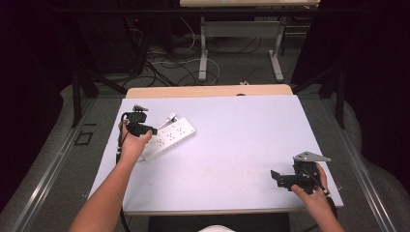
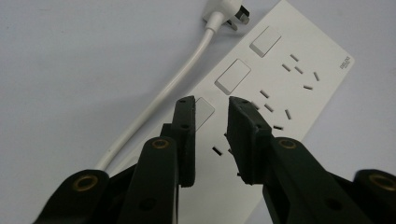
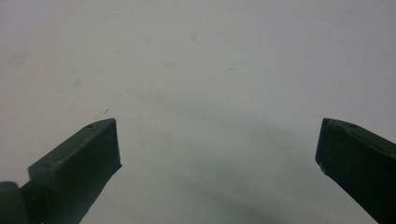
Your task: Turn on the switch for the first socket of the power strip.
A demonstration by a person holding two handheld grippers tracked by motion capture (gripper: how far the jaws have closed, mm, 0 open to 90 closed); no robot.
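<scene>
A white power strip (image 1: pixel 171 136) lies at an angle on the left part of the white mat (image 1: pixel 241 125). Its face (image 2: pixel 289 93) has three rocker switches and several sockets. Its white cable (image 2: pixel 173 88) runs along one side and ends in a plug (image 2: pixel 229 11) lying on the mat. My left gripper (image 1: pixel 153 130) hovers over the strip's near end. Its jaws (image 2: pixel 211 100) stand a narrow gap apart above the nearest switch (image 2: pixel 203 112), with nothing between them. My right gripper (image 1: pixel 275 177) rests low at the front right, its jaws (image 3: pixel 217 140) wide open over bare mat.
The mat covers a wooden table whose far edge (image 1: pixel 208 91) shows beyond it. Cables and the legs of another desk (image 1: pixel 203 53) are on the floor behind. The person's forearms (image 1: pixel 104 193) come in from the bottom.
</scene>
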